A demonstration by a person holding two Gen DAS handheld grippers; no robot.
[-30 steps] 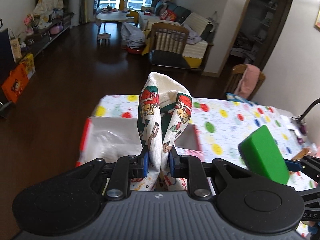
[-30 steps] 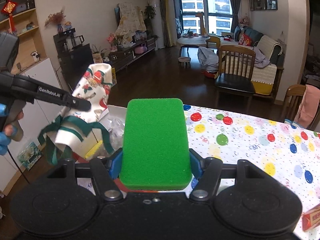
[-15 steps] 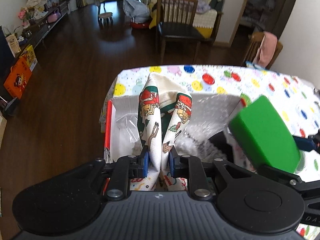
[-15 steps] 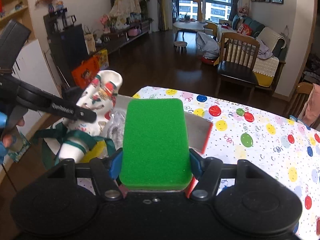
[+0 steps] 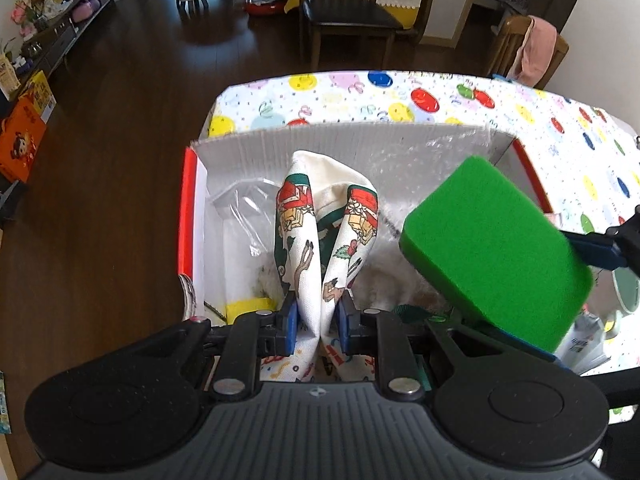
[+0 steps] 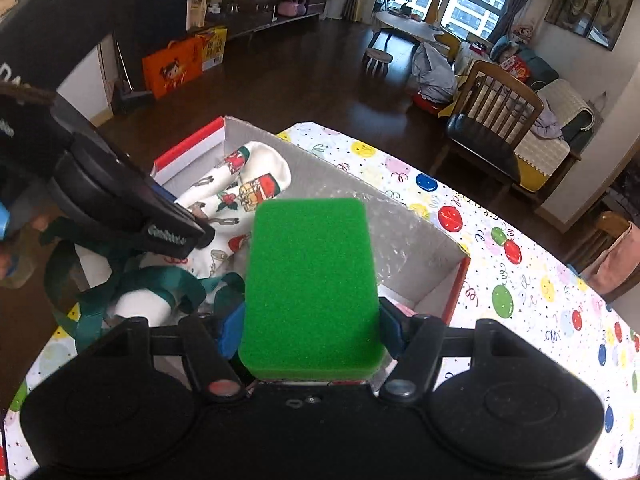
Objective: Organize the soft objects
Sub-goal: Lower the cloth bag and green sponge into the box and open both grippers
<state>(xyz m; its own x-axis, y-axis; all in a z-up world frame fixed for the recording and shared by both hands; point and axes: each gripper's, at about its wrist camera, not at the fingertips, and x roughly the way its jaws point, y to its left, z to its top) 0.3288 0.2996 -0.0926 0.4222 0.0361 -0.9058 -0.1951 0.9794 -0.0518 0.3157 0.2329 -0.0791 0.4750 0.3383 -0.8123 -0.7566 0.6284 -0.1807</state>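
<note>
left claw [image 5: 316, 316]: clamped narrow on printed cloth bag [image 5: 326, 216], bag hanging over the box
right claw [image 6: 310, 328]: pads wide, squeezing green sponge [image 6: 310, 280] from both sides, above box's near right
box [image 5: 340, 140]: open, white inside, red rim, sits at table [image 5: 560, 128] corner; clear plastic inside

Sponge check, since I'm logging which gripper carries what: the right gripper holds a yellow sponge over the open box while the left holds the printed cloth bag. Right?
Not quite: the sponge in the right gripper is green, as the right wrist view shows. The rest stands: it is over the open box, and the left gripper holds the printed cloth bag.
</note>
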